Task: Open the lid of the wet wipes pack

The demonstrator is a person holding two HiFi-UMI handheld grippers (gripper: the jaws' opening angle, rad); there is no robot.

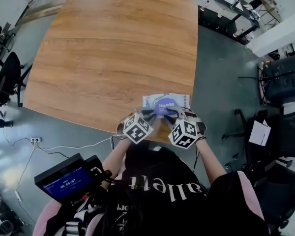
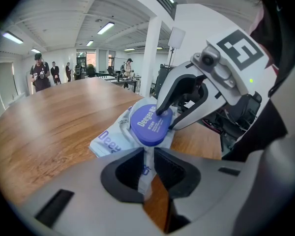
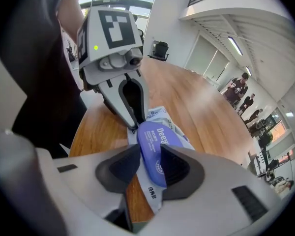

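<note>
The desk (image 1: 113, 48) has for me a wood surface with clear grain and a soft satin shine. The wet wipes pack (image 2: 108, 141) is thin plastic film, wrinkled and a little glossy, and its lid (image 2: 150, 124) is hard, smooth plastic with a dull sheen. The left claw (image 2: 146, 167) and the right claw (image 3: 148, 165) have smooth matt plastic shells; their dark pads look matt and finely ribbed. The floor (image 1: 221, 68) is smooth, slightly shiny.

wet wipes pack (image 1: 166, 103) | on table (image 1: 113, 48) | at near edge
</note>
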